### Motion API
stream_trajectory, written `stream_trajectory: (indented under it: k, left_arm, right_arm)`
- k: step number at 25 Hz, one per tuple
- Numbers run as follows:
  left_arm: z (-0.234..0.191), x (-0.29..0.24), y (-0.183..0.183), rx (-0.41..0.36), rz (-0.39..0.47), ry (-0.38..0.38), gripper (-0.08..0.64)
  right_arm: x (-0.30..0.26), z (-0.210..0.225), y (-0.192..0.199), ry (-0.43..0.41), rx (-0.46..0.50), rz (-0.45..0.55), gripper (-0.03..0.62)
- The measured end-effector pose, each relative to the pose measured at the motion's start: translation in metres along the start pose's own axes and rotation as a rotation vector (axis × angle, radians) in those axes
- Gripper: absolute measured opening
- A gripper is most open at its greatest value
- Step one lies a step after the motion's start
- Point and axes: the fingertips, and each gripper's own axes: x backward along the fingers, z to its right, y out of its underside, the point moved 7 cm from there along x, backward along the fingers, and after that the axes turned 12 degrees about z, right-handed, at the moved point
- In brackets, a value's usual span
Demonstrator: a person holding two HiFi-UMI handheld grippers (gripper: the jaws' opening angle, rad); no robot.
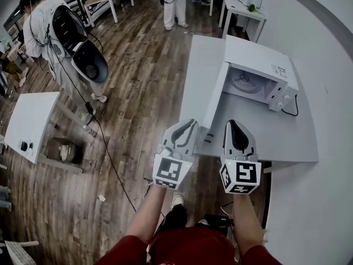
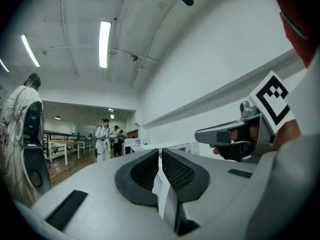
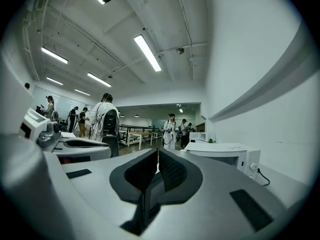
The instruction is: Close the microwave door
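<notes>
**Both grippers closed and level, microwave door wide open**

From the head view, here's the layout: the microwave [image 1: 265,65] sits on the white table [image 1: 298,142] against the curved wall. Its door [image 1: 215,101] is swung out on the left side, and the glass plate [image 1: 242,83] shows inside the cavity. The left gripper [image 1: 190,123] hangs by the door's near end, though whether it touches is impossible to call from above. The right gripper [image 1: 234,125] is just beside it, over the table's front part.

The right gripper view adds the microwave's front, knobs and black cord [image 3: 261,176] ahead on the right. The left gripper view misses most of that; it shows the other gripper alongside and the open room beyond.

Now the fingers. The left pair is pressed together with nothing between. The right pair is also together and empty.

Around them, a person in white [image 1: 47,24] stands at far left near a small white table [image 1: 30,120]. A thin cable [image 1: 105,148] trails across the wooden floor [image 1: 143,81], and another person [image 1: 174,1] stands farther back. Nothing lies between the grippers and the door.
</notes>
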Motion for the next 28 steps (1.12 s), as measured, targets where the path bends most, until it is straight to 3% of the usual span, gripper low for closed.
stream_trajectory:
  k: [11,14,20,28]
  left_arm:
    - [-0.018,-0.009,0.064,0.050,-0.078,0.315,0.033]
    - [-0.018,-0.013,0.076,0.058,-0.110,0.427,0.123]
    - [-0.020,-0.024,0.099,0.036,-0.175,0.608,0.161]
    - [-0.026,-0.040,0.108,0.059,-0.194,0.770,0.172]
  right_arm:
    - [-0.013,0.001,0.043,0.040,0.005,-0.099,0.029]
    - [-0.016,0.002,0.049,0.049,0.013,-0.116,0.029]
    - [-0.019,0.004,0.059,0.065,0.028,-0.148,0.029]
    - [-0.025,0.007,0.070,0.094,0.038,-0.179,0.029]
